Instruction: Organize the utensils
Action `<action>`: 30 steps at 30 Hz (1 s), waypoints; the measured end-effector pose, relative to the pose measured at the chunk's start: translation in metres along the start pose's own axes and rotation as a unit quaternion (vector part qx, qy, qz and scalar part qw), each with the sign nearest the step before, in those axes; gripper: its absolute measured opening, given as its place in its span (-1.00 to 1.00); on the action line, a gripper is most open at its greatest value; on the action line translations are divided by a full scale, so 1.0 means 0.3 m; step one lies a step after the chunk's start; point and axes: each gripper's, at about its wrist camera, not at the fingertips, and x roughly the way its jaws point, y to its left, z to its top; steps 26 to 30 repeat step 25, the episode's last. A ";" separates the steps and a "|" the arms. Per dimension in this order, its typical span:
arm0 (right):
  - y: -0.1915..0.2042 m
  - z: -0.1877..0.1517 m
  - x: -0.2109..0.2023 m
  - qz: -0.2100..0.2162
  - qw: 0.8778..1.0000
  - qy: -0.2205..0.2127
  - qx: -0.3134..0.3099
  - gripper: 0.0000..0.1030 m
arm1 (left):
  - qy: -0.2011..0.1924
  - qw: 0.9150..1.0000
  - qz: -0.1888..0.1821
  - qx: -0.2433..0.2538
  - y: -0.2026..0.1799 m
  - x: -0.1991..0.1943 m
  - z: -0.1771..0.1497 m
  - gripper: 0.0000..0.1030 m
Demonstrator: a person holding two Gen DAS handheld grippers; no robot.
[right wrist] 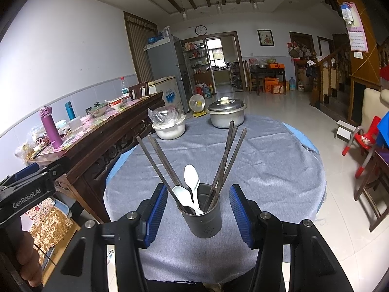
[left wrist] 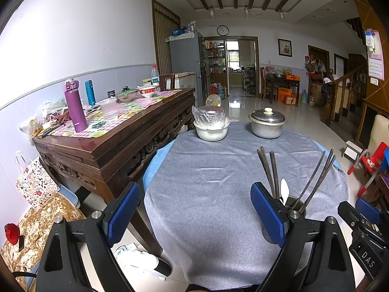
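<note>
Grey-clothed round table (right wrist: 267, 170) in tiled dining room; both claws apart, gripping nothing

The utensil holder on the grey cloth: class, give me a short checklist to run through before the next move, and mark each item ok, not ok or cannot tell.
1. Utensil holder stands upright on the grey cloth: ok.
2. Chopsticks and white spoons are inside the holder: ok.
3. Right tongs are open, pads on either side of the holder and apart from it: ok.
4. Left tongs are open with nothing between them: ok.
5. Any utensil left lying loose on the cloth: none in view, though the nearest edge is hidden: cannot tell.
6. Lidded pot and covered bowl stand at the far edge, away from the holder: ok.
</note>
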 end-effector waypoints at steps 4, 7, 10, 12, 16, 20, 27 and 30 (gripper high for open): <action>-0.006 -0.005 0.019 0.002 1.000 0.007 0.002 0.11 | 0.005 1.000 0.001 0.001 -0.006 0.007 -0.002 0.79; -0.008 -0.011 0.028 0.003 1.000 0.010 0.001 0.11 | 0.010 1.000 0.001 0.004 -0.012 0.014 -0.006 0.79; -0.015 -0.019 0.032 0.005 1.000 0.012 0.005 0.11 | 0.016 1.000 -0.003 0.008 -0.023 0.018 -0.017 0.79; -0.026 -0.028 0.032 0.006 1.000 0.014 0.011 0.11 | 0.021 1.000 -0.006 0.012 -0.033 0.019 -0.029 0.79; -0.054 -0.045 0.034 0.006 0.999 0.024 0.022 0.11 | 0.034 0.999 -0.016 0.023 -0.056 0.027 -0.051 0.79; -0.087 -0.055 0.044 0.003 0.999 0.034 0.033 0.11 | 0.047 0.998 -0.026 0.025 -0.067 0.050 -0.057 0.79; -0.159 -0.049 0.078 -0.014 0.998 0.037 0.049 0.11 | 0.065 0.997 -0.029 -0.001 -0.041 0.146 -0.047 0.79; -0.159 -0.049 0.078 -0.014 0.998 0.037 0.049 0.11 | 0.065 0.997 -0.029 -0.001 -0.041 0.146 -0.047 0.79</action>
